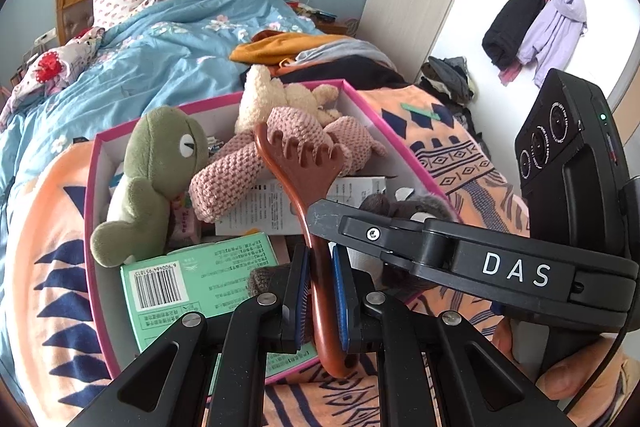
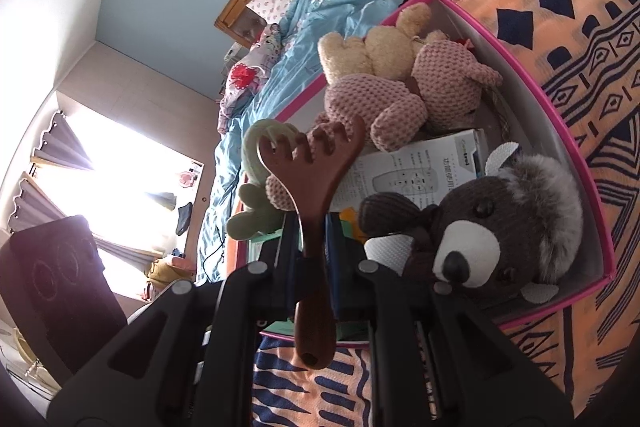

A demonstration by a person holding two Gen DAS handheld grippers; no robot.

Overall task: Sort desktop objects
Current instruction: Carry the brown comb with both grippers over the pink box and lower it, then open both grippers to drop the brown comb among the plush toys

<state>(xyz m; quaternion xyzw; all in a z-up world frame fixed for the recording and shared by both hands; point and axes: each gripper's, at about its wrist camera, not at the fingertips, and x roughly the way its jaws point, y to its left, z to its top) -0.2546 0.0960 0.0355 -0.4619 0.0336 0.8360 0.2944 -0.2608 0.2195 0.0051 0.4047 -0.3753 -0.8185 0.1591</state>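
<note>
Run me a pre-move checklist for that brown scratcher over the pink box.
1. Left tool shut on the brown scratcher handle: ok.
2. Right tool gripping the same handle: cannot tell; one finger reaches it.
3. Scratcher head clear of the pink knitted toy: cannot tell; they overlap in both views.
4. Free floor in the pink box: not ok; the green plush, brown bear and cartons crowd it.
5. Box seated on the orange blanket: ok.
</note>
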